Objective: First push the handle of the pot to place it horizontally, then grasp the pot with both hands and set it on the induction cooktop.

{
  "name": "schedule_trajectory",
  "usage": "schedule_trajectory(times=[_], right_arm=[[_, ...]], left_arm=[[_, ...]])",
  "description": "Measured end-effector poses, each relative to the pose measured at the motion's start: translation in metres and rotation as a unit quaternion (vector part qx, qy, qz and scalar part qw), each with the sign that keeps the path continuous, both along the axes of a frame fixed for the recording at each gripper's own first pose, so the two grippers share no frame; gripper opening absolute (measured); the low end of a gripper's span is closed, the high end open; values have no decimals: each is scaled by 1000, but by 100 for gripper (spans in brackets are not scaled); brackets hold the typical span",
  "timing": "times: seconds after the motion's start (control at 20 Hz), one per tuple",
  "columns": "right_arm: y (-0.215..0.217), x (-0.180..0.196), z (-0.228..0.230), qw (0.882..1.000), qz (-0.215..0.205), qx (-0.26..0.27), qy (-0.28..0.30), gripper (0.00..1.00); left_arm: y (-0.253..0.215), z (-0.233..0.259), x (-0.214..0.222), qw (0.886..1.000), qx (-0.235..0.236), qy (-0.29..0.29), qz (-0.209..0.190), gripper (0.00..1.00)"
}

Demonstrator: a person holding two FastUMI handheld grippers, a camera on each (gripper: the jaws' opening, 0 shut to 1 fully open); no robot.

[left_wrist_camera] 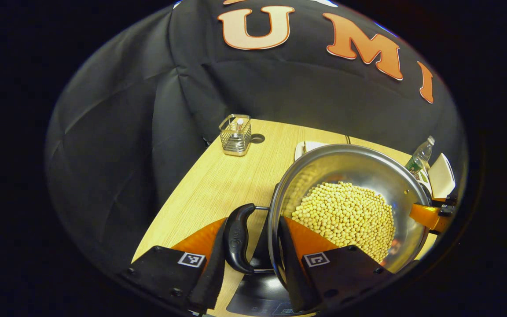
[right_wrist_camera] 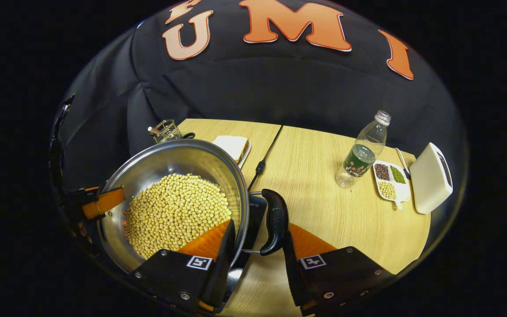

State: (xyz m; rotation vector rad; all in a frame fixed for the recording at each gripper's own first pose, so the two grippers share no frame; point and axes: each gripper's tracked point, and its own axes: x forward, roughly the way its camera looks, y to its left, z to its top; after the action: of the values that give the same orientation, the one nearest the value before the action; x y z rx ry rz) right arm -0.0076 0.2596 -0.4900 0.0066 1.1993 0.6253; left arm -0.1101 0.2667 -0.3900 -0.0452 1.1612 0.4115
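A steel pot [left_wrist_camera: 350, 165] [right_wrist_camera: 178, 154] full of soybeans [left_wrist_camera: 346, 215] [right_wrist_camera: 174, 211] sits over the black induction cooktop [left_wrist_camera: 258, 293] [right_wrist_camera: 255, 211]; whether it rests on the cooktop or hangs just above it I cannot tell. My left gripper [left_wrist_camera: 253, 220] clamps one black side handle [left_wrist_camera: 237, 237] from outside, its other finger inside the rim. My right gripper [right_wrist_camera: 259, 226] holds the opposite handle [right_wrist_camera: 274, 224] the same way. Each gripper's orange finger shows at the pot's far rim in the other view.
On the wooden table [right_wrist_camera: 324, 211] stand a wire holder [left_wrist_camera: 236, 134] [right_wrist_camera: 165, 130], a water bottle [right_wrist_camera: 361, 152] [left_wrist_camera: 420, 156], a divided dish of beans [right_wrist_camera: 390, 180], a white box [right_wrist_camera: 431, 178] and a white plate [right_wrist_camera: 233, 147]. A black cable [right_wrist_camera: 264, 160] runs back from the cooktop.
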Motion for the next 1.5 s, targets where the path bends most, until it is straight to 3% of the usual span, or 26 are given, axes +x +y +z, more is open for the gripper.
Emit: schedule_trajectory(times=[0.8, 1.05, 1.15, 1.25, 1.5], right_arm=[[-3, 6, -1, 999, 9, -18, 27, 59], [-15, 28, 6, 1000, 28, 8, -9, 77], [-24, 39, 15, 999, 23, 29, -23, 85], [-40, 53, 27, 998, 10, 42, -45, 91], [-120, 95, 59, 991, -31, 42, -127, 94]], left_arm=[[1, 3, -8, 1000, -21, 9, 13, 67], [0, 1, -20, 999, -21, 6, 36, 77], [1, 18, -29, 999, -8, -2, 47, 90], [3, 46, -29, 998, 16, -17, 51, 93], [-32, 128, 1, 994, 68, -83, 33, 94]])
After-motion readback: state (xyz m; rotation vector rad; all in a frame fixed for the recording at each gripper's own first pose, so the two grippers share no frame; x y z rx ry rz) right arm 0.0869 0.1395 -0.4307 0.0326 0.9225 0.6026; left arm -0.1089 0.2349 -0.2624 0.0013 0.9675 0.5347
